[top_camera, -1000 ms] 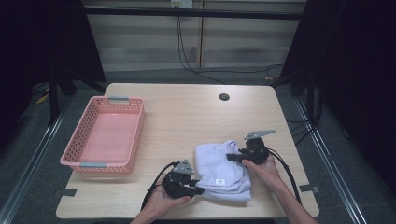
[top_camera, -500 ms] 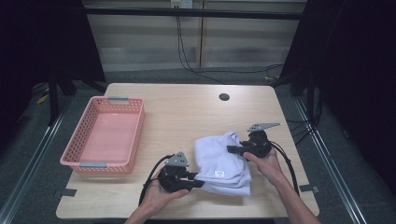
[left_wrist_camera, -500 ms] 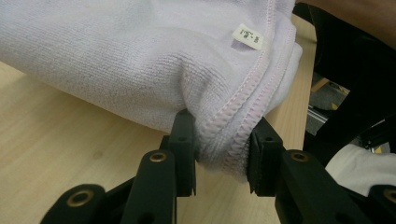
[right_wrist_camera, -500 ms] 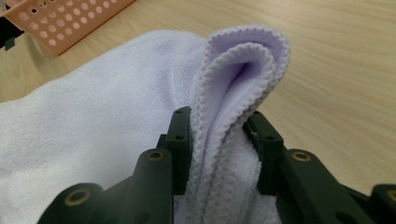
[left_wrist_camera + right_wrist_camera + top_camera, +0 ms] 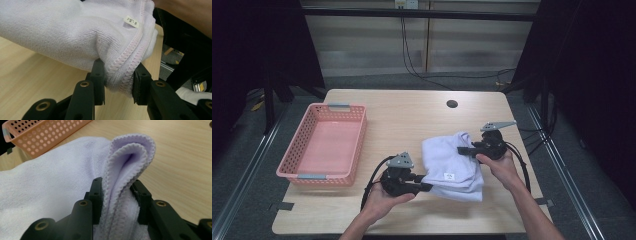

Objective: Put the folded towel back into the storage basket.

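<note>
Left gripper [image 5: 117,83]: jaws narrowed onto a stitched, folded edge of the lavender towel [image 5: 451,164], pads pressing the cloth from both sides. Right gripper [image 5: 117,200]: jaws likewise clamped on a doubled hem at the opposite side. In the high view the left gripper [image 5: 424,185] holds the towel's near-left corner and the right gripper [image 5: 463,150] its far-right edge, so the folded towel hangs between the 2, at the right half of the table [image 5: 412,120].

Change over the last second: both hands have risen together, and the towel, which lay flat 1 s ago, now bulges and sags between the grips; the left gripper view shows tabletop beneath its underside. Judged step: lift of the folded towel, probably for carrying to the pink basket [image 5: 323,146], which stands empty at the table's left.

Room for moving: bare tabletop lies between towel and basket. The basket's near rim and right wall are the edges to pass over; the sagging middle could catch there. The table's near edge lies close under the left hand [image 5: 384,197]
</note>
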`<state>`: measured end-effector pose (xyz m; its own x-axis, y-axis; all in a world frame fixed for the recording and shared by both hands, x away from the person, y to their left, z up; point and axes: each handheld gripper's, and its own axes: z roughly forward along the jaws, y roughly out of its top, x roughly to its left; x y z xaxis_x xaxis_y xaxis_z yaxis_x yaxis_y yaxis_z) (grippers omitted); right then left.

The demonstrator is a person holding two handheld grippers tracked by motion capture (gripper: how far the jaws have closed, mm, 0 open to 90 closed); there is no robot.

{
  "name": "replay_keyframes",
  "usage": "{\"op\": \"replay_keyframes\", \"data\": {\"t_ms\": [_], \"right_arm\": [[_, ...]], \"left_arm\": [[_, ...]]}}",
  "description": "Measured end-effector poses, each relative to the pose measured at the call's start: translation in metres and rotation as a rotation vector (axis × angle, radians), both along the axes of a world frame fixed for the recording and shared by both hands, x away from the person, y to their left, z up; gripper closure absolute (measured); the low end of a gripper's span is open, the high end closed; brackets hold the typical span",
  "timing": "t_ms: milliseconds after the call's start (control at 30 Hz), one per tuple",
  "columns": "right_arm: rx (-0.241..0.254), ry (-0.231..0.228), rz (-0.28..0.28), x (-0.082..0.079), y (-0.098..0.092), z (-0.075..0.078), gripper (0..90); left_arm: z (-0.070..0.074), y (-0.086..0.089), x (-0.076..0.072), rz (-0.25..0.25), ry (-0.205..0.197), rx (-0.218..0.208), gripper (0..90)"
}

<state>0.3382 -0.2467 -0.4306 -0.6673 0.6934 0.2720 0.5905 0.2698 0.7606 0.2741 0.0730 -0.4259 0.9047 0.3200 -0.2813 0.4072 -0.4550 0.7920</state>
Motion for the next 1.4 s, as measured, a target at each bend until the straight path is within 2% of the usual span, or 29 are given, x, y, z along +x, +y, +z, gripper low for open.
{"op": "replay_keyframes", "data": {"t_ms": [233,333,600,900,1000,1067,1333,1400], "right_arm": [[0.022,-0.023,-0.005,0.007,0.003,0.017,66.7],[0.022,-0.029,0.001,0.009,0.006,0.02,66.7],[0.032,-0.043,0.018,0.019,0.021,0.032,66.7],[0.048,-0.052,0.048,0.037,0.047,0.039,66.7],[0.049,-0.058,0.059,0.042,0.056,0.041,66.7],[0.046,-0.062,0.069,0.045,0.062,0.043,66.7],[0.066,-0.067,0.101,0.058,0.091,0.047,66.8],[0.07,-0.067,0.107,0.062,0.097,0.048,66.8]], "left_arm": [[0.012,0.004,0.003,0.014,-0.015,-0.019,67.9],[0.016,0.009,0.004,0.023,-0.016,-0.034,67.9],[0.026,0.026,0.011,0.043,-0.029,-0.04,67.9],[0.033,0.05,0.018,0.081,-0.032,-0.046,67.8],[0.035,0.06,0.019,0.109,-0.032,-0.03,67.8],[0.036,0.068,0.02,0.124,-0.021,-0.043,67.8],[0.041,0.097,0.025,0.156,-0.034,-0.048,67.9],[0.042,0.104,0.026,0.168,-0.028,-0.066,67.9]]}}
